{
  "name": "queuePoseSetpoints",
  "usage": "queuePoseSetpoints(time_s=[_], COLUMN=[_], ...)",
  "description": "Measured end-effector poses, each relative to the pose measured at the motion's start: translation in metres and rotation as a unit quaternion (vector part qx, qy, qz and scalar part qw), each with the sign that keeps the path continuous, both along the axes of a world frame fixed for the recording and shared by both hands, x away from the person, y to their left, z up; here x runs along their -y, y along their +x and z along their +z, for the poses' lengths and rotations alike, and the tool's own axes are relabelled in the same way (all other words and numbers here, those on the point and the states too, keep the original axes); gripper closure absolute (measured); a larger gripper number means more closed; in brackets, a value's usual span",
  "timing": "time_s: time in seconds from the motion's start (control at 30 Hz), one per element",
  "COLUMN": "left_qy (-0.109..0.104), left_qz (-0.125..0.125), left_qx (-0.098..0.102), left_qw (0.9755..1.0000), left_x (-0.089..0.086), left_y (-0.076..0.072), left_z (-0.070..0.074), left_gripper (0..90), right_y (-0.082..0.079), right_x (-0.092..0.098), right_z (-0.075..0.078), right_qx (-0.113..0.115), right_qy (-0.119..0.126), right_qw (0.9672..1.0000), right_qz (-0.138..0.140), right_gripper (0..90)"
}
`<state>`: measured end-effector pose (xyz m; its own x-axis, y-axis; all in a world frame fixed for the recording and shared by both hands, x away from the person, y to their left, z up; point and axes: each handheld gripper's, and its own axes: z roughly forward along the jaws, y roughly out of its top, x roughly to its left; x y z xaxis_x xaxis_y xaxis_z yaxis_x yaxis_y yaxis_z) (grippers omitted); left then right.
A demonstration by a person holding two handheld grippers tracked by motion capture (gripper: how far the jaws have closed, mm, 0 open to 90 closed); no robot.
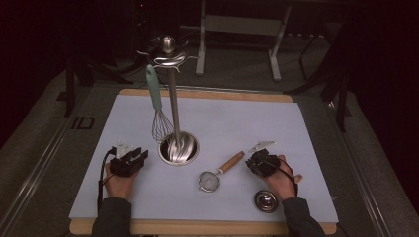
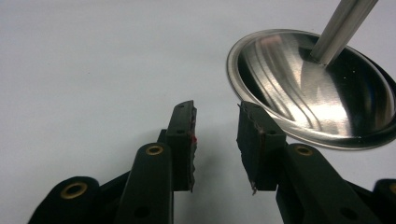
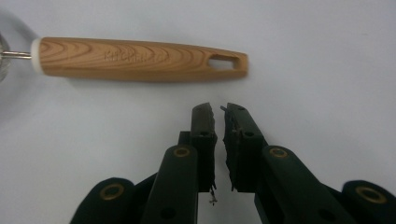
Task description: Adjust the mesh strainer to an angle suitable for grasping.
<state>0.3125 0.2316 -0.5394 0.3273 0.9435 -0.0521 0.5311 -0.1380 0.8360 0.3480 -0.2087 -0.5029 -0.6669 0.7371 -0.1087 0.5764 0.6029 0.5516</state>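
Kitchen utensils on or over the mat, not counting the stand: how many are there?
3. A teal-handled whisk hangs from the stand. A small strainer with a wooden handle lies right of the stand's base. A small round metal cup sits near the mat's front edge.

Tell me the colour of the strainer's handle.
Light brown wood grain with a white collar, on the strainer's handle; clearest in the right gripper view.

A pale sheet (image 1: 123, 192) covers the wooden tabletop (image 1: 197, 227), bearing a steel utensil stand's round base (image 1: 179, 148), a wooden-handled strainer (image 1: 221, 171) and a small metal dish (image 1: 266, 200) near the front edge.
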Motion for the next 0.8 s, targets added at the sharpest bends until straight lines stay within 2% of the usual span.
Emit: queuePoseSetpoints(time_s=[0.17, 0.27, 0.43, 0.67, 0.8], left_qy=[0.000, 0.001, 0.009, 0.004, 0.005], left_qz=[0.000, 0.001, 0.001, 0.002, 0.002], left_qx=[-0.002, -0.003, -0.002, -0.004, -0.003], left_qw=[1.0000, 1.0000, 1.0000, 1.0000, 1.0000], left_x=[0.000, 0.000, 0.002, 0.001, 0.001], left_y=[0.000, 0.001, 0.000, 0.001, 0.001], left_z=[0.000, 0.000, 0.000, 0.000, 0.000], left_gripper=[67.0, 67.1, 67.1, 67.1, 67.1], right_y=[0.011, 0.018, 0.027, 0.042, 0.051], right_x=[-0.012, -0.017, -0.025, -0.033, -0.043], right_z=[-0.006, -0.007, -0.006, -0.005, -0.005], right_qx=[-0.020, -0.035, -0.036, -0.057, -0.060], right_qy=[-0.020, -0.027, -0.036, -0.023, -0.023], right_qw=[0.9996, 0.9990, 0.9987, 0.9981, 0.9979], right_qz=[0.007, 0.000, 0.000, -0.005, -0.002], right_gripper=[85.5, 85.8, 85.8, 85.8, 85.6])
